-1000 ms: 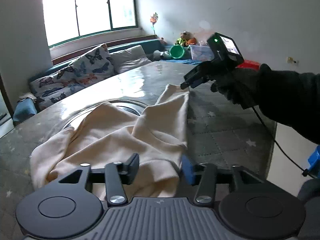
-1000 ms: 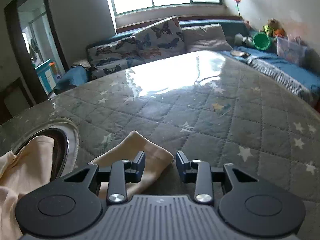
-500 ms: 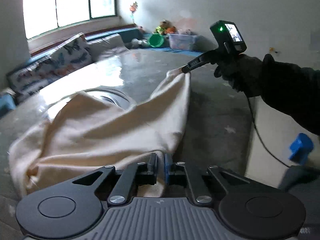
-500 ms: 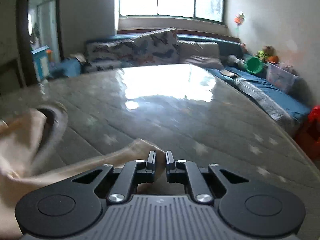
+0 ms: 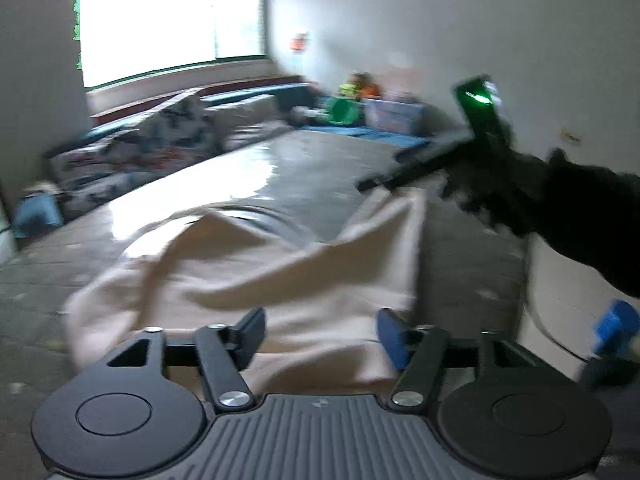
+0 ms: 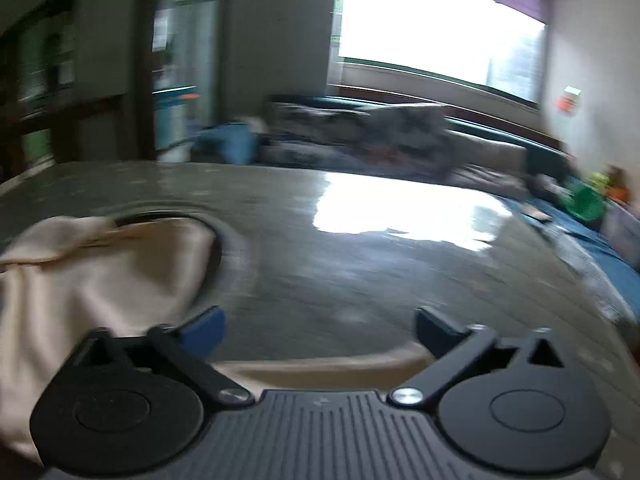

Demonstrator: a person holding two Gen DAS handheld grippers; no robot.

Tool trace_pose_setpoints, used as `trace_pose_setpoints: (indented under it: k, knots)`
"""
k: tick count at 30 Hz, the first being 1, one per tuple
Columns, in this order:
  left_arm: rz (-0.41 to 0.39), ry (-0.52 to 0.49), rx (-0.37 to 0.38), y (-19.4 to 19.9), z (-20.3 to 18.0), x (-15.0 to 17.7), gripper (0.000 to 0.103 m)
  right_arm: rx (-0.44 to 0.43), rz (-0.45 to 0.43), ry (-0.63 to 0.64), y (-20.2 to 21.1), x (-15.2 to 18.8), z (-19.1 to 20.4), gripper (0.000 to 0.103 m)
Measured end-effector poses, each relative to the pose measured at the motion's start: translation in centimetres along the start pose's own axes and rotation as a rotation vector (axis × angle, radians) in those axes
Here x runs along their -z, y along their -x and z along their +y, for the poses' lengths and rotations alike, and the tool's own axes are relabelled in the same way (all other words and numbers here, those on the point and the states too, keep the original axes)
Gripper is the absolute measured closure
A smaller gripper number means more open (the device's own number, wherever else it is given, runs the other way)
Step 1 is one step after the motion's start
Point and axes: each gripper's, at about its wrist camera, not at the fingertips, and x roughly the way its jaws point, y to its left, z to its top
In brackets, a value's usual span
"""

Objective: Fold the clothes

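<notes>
Cream cloth (image 5: 280, 280), a soft garment, lay rumpled across the near part of a wide grey quilted table (image 5: 328, 168), its far folds draped over a round metal-rimmed opening (image 6: 216, 240) in the tabletop. Both views were smeared by motion, so fine detail of the fabric could not be made out.

The left gripper (image 5: 320, 330) had its two fingers spread well apart, with the garment's near edge lying between and under them but not pinched. The right gripper (image 6: 318, 330) also had its fingers set wide apart; a strip of the same cream fabric ran along the near edge of its view, just below the fingertips and unclamped.

In the left wrist view the right gripper showed again at the right, held in a dark gloved hand (image 5: 492, 196) with a dark sleeve (image 5: 592, 232). Its tip sat just above the far right corner of the cloth, which rose in a peak toward it; whether it touched that corner could not be told. A green light (image 5: 478, 98) glowed on its top.

Far beyond the table ran a low bench with patterned cushions (image 6: 360, 136) beneath a bright window (image 5: 168, 28), and a green tub (image 5: 344, 110) stood near a clear storage box (image 5: 394, 116) against the right wall.
</notes>
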Motion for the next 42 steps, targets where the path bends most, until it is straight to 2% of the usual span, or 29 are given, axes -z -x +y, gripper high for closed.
trace_pose_setpoints:
  k: [4, 9, 11, 12, 15, 17, 23, 27, 31, 33, 34, 36, 38, 39, 40, 42]
  knots:
    - [-0.025, 0.071, -0.146, -0.1, 2.9, -1.2, 0.019, -0.114, 0.014, 0.079, -2.1, -1.7, 4.6, 0.0]
    - [-0.043, 0.073, -0.314, -1.9, 5.9, -2.6, 0.016, -0.218, 0.05, 0.129, -4.7, -2.4, 9.3, 0.0]
    - [-0.038, 0.101, -0.348, -2.9, 7.4, -3.0, 0.012, -0.257, 0.077, 0.14, -5.7, -1.8, 10.8, 0.0]
    - [-0.032, 0.122, -0.357, -3.4, 8.3, -3.2, 0.007, -0.26, 0.089, 0.143, -6.0, -1.5, 11.0, 0.0]
    - [-0.028, 0.152, -0.399, -4.9, 10.2, -3.5, 0.0, -0.269, 0.122, 0.153, -7.1, -0.6, 11.8, 0.0]
    - [-0.03, 0.158, -0.406, -5.8, 11.2, -3.3, 0.0, -0.276, 0.139, 0.153, -7.7, -0.1, 12.2, 0.0]
    - [-0.021, 0.195, -0.262, -7.9, 12.9, -2.9, 0.0, -0.289, 0.132, 0.139, -7.4, 0.2, 11.6, 0.0]
    - [0.023, 0.222, -0.259, -9.7, 13.6, -3.6, 0.001, -0.284, 0.124, 0.137, -7.3, 0.4, 11.6, 0.0]
    - [0.019, 0.151, -0.298, -11.2, 13.2, -4.0, 0.001, -0.276, 0.121, 0.137, -7.5, 0.5, 11.9, 0.0]
    - [0.03, 0.154, -0.304, -12.0, 13.4, -4.2, 0.002, -0.276, 0.121, 0.136, -7.5, 0.5, 11.8, 0.0]
    - [0.038, 0.142, -0.305, -12.4, 13.3, -4.2, 0.008, -0.276, 0.121, 0.136, -7.5, 0.5, 11.8, 0.0]
    - [0.053, 0.116, -0.308, -13.0, 13.1, -4.3, 0.012, -0.278, 0.121, 0.134, -7.5, 0.5, 11.8, 0.0]
    - [0.075, 0.079, -0.322, -13.8, 12.8, -4.1, 0.026, -0.279, 0.12, 0.132, -7.6, 0.5, 11.8, 0.0]
    - [0.095, 0.086, -0.322, -14.3, 12.9, -4.0, 0.035, -0.279, 0.12, 0.132, -7.6, 0.5, 11.8, 0.0]
    - [0.113, 0.093, -0.324, -14.7, 13.0, -3.9, 0.048, -0.279, 0.12, 0.132, -7.6, 0.5, 11.8, 0.0]
    - [0.104, 0.111, -0.335, -14.1, 13.4, -3.8, 0.067, -0.278, 0.12, 0.132, -7.7, 0.4, 11.7, 0.0]
